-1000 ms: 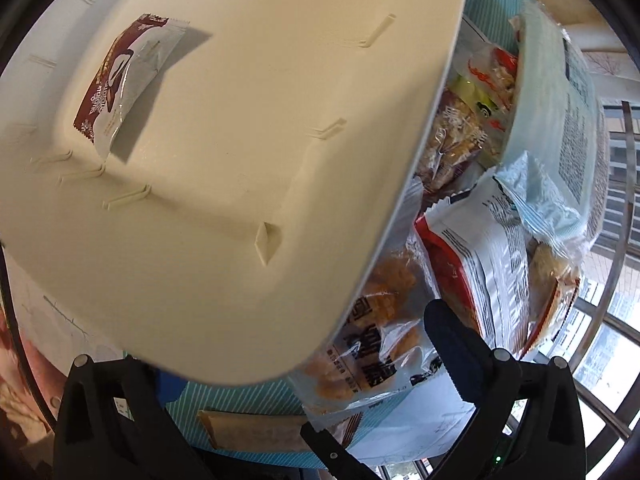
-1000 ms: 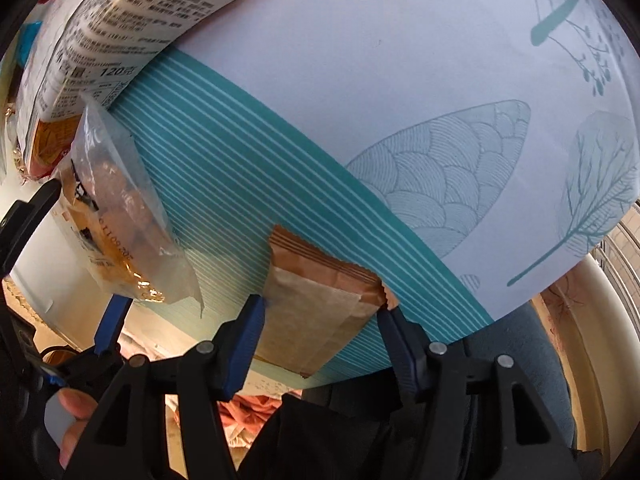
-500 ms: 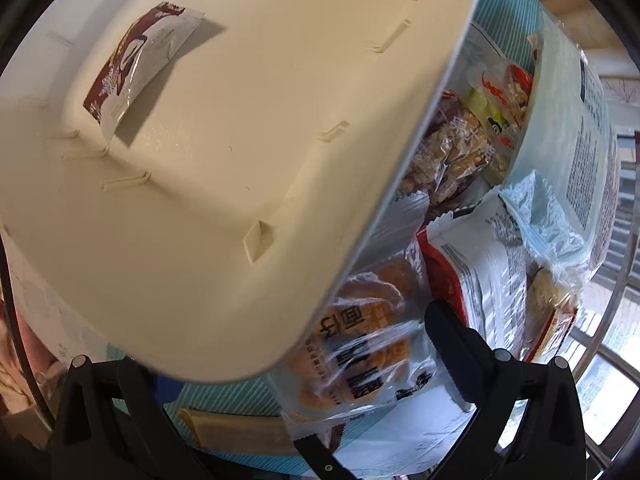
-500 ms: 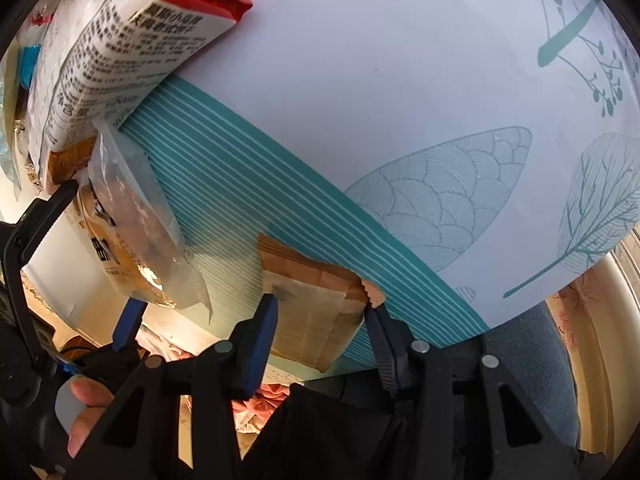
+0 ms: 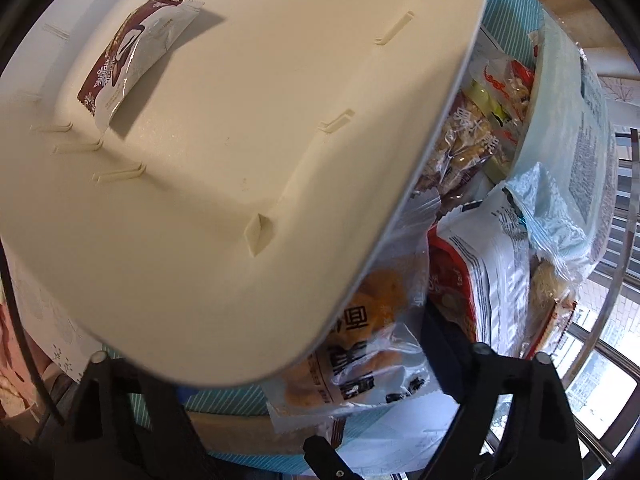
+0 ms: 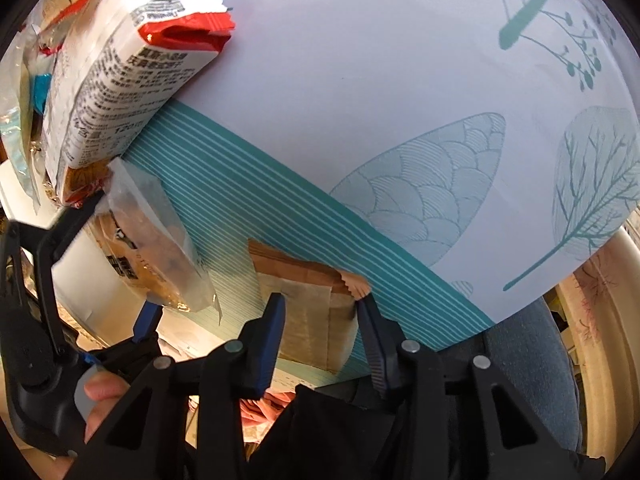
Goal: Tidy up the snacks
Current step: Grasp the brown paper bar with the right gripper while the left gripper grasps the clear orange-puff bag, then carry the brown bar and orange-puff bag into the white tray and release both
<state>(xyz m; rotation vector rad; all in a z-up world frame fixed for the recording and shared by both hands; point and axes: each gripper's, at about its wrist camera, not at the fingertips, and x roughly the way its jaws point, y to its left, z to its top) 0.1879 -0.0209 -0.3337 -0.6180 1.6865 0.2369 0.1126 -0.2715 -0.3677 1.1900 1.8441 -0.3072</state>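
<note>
A cream bin (image 5: 240,240) fills the left wrist view, with one brown and white packet (image 5: 136,56) on its floor. Below its rim lies a clear packet of orange pastries (image 5: 360,360). My left gripper (image 5: 280,364) straddles that packet and its jaws are closing; the right finger (image 5: 436,336) meets the packet's edge, the other is hidden under the bin. My right gripper (image 6: 320,312) is closing on a brown paper packet (image 6: 304,292) at the table's near edge, pads against both long sides. The left gripper (image 6: 124,256) and the clear packet (image 6: 160,248) also show at left.
A teal-striped, leaf-printed tablecloth (image 6: 400,80) covers the table. A red and white bag (image 6: 120,80) lies at far left, and more bags, one pale blue (image 5: 572,152), are heaped to the bin's right. A thumb (image 6: 100,396) and dark clothing (image 6: 360,440) sit below the table edge.
The right gripper's fingers have narrowed onto the brown packet and the view has drawn back a little. The left gripper's right finger has moved inward to the clear packet.
</note>
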